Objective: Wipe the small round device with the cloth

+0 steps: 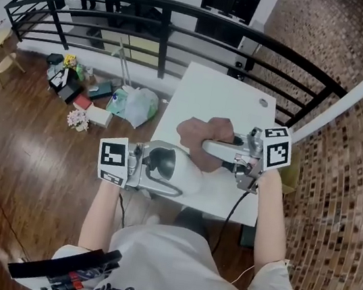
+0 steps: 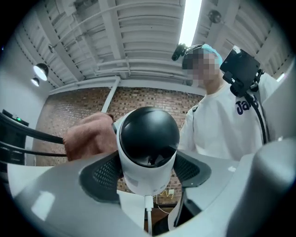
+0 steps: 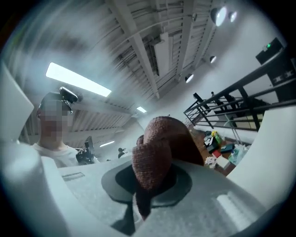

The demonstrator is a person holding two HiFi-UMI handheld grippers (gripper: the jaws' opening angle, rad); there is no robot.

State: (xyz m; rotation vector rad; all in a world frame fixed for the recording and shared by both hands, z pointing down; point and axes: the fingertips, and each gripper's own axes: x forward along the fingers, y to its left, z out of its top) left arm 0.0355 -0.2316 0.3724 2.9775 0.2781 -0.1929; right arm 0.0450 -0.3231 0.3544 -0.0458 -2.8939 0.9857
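L gripper point(image 2: 147, 179) is closed on the small round device point(image 2: 149, 139): its white body w/ black domed face is pinched btwn the two dark pads, jaws set fairly wide round it, and a white cable point(image 2: 147, 210) is plugged in underneath. In the head view the device point(image 1: 163, 162) is held by the L gripper point(image 1: 175, 174) over the near left edge of the white tabletop point(image 1: 210, 91). R gripper point(image 3: 148, 185) is clamped on the brown cloth point(image 3: 155, 148): a bunched fold is nipped btwn its pads and the rest bulges out past the tips. In the head view the R gripper point(image 1: 207, 145) is pointed left toward the device, w/ the cloth point(image 1: 200, 132) bunched just beside the device's upper right side; whether the two touch can't be told. In the L gripper view the cloth point(image 2: 88, 136) is seen close at the device's left. Further out, a small round hole point(image 1: 263, 102) is seen near the tabletop's far right corner. A black railing point(image 1: 189, 12) runs beyond the far edge. A wooden floor point(image 1: 23, 150) w/ a pale green bag point(image 1: 133, 104) and flowers point(image 1: 76, 117) is seen at left, and brickwork point(image 1: 347, 133) at right.
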